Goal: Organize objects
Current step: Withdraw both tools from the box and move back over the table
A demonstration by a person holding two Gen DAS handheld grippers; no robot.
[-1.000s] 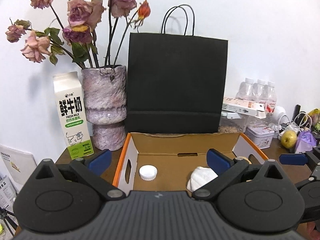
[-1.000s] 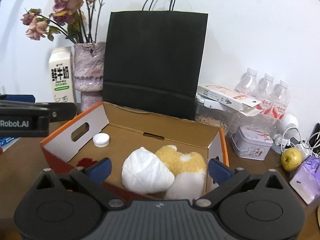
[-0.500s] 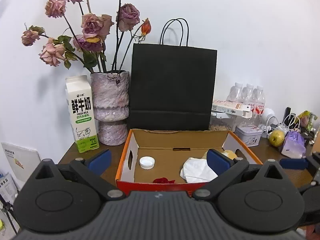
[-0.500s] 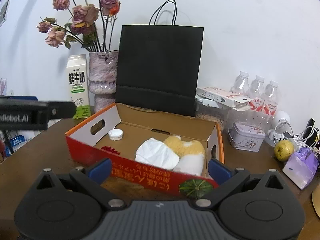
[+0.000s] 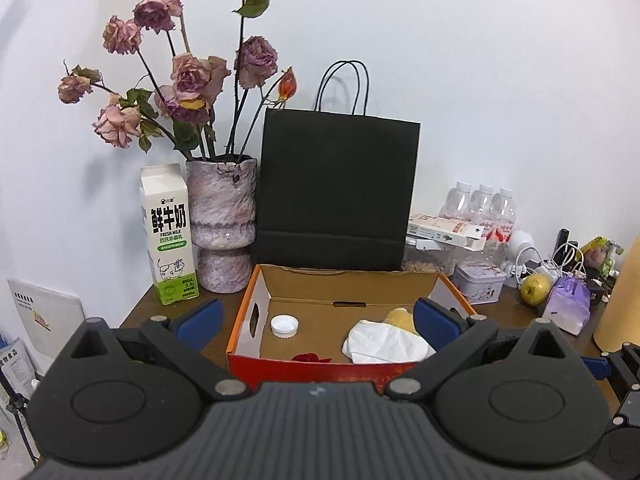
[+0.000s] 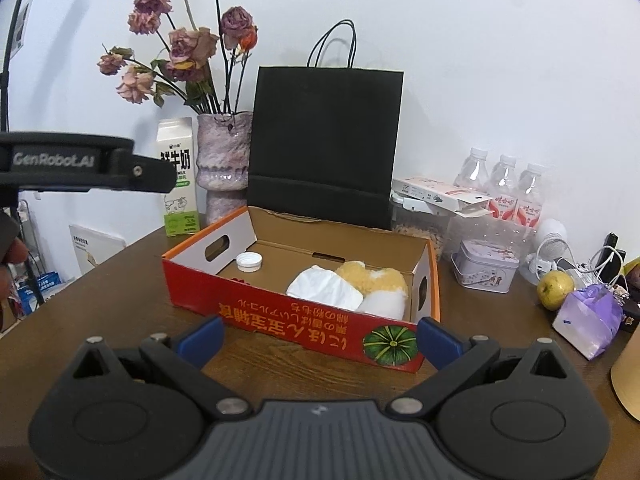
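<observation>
I am holding two grippers above a brown desk (image 6: 100,280), both facing a white wall, and I am reading the scene from left to right.

At the far left a milk carton (image 5: 168,236) is standing upright just beside a stone vase (image 5: 221,220) of dried roses (image 5: 188,84). I judge this pair to be the main risk: if I am swinging my left gripper (image 5: 316,320) wide on that side, I could be knocking the carton over or catching the brittle stems.

In the middle an open cardboard box (image 6: 296,316) is sitting in front of a tall black paper bag (image 5: 336,188). Inside the box, a white bottle cap (image 5: 284,325) is lying near the left wall, a small red scrap (image 5: 311,357) is lying at the near edge, and crumpled white paper (image 5: 384,344) is resting against a yellow and white plush (image 6: 380,284) on the right. The light box could be sliding if I am pushing on its wall.

To the right, a small tin (image 6: 486,270), water bottles (image 6: 504,188), a pear (image 6: 554,290) and a purple pouch (image 6: 588,320) are crowding the desk, and loose white cables could be snagging my right gripper (image 6: 318,338).

The jaws of both grippers are spread wide apart, holding nothing and touching nothing. The right one is hovering just short of the box's near wall.
</observation>
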